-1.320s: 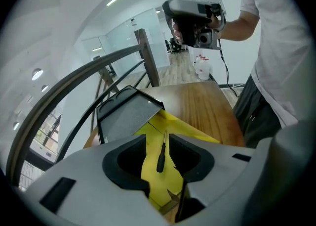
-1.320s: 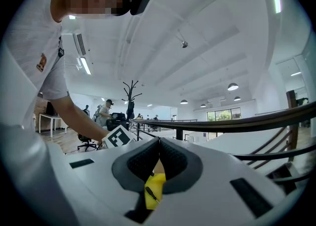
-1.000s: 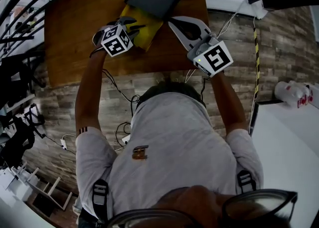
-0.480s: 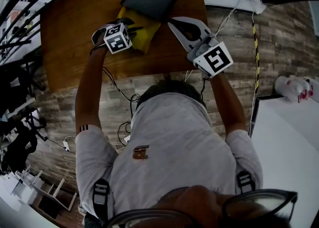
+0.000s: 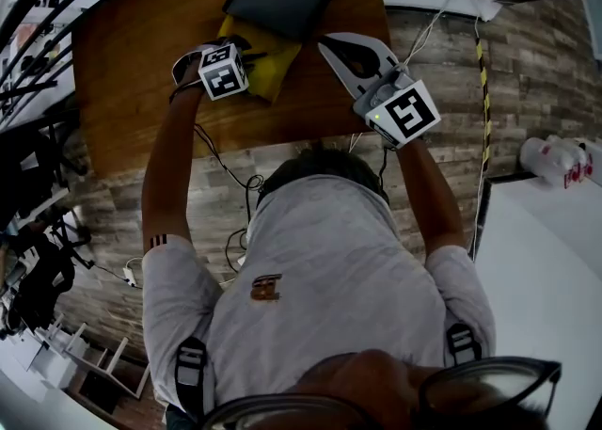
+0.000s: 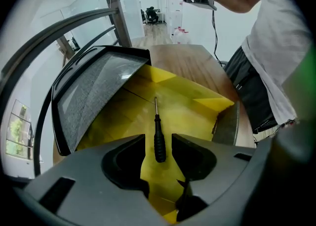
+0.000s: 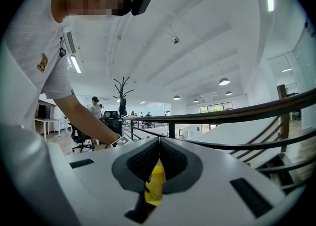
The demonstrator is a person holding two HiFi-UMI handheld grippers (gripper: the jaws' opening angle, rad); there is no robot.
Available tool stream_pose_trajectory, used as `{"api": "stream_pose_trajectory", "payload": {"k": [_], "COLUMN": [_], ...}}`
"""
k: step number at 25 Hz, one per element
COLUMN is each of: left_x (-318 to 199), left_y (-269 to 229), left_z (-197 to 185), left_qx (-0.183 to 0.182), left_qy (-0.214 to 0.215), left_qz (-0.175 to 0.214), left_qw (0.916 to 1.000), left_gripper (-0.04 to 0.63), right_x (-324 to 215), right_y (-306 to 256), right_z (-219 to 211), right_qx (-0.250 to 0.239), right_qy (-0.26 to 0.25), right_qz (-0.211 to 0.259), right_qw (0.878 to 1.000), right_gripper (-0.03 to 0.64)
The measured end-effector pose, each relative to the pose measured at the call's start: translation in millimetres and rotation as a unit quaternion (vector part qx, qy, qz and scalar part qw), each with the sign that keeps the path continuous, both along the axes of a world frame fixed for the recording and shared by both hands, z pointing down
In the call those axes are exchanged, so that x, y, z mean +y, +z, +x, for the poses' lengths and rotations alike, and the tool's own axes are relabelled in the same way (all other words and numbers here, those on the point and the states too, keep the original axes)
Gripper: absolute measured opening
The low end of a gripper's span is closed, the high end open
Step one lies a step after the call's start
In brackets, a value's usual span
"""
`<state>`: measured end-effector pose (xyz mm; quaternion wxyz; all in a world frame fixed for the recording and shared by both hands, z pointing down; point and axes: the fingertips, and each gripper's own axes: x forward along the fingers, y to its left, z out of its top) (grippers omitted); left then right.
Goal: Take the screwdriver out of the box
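Yellow open-lidded box is steadied by the right claw pinching its edge, while the left claw, jaws just opening wide, straddles the black-handled screwdriver, not yet touching.

The dark grey lid of the yellow-lined open box stands tilted up on the left and walls off that side. The box's low grey right wall closes off the other. Between them the yellow floor is bare except for a slim black-handled screwdriver, so the way straight down is open.

The left tool hangs there. Its jaws have just been opening and stand on either side of the handle, with a gap on each side. The right tool, jaws together, blocks the box's right side. The brown wooden tabletop further left is free.
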<state>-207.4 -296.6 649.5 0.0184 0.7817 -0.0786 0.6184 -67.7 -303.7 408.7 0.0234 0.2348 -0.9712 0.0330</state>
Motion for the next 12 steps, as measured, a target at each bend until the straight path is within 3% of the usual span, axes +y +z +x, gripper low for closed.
{"api": "stream_pose_trajectory", "payload": {"k": [12], "left_x": [-5.5], "left_y": [7.3], "left_z": [2.0], "left_qx": [-0.002], "left_qy": [-0.013], "left_qz": [-0.036], "left_qw": [0.9992], "left_gripper": [0.164], "right_x": [-6.1], "right_y": [10.0], "right_z": [14.7], "right_qx": [0.002], "right_qy": [0.011], "right_qz": [-0.007], "right_qw": [1.0], "right_gripper": [0.032]}}
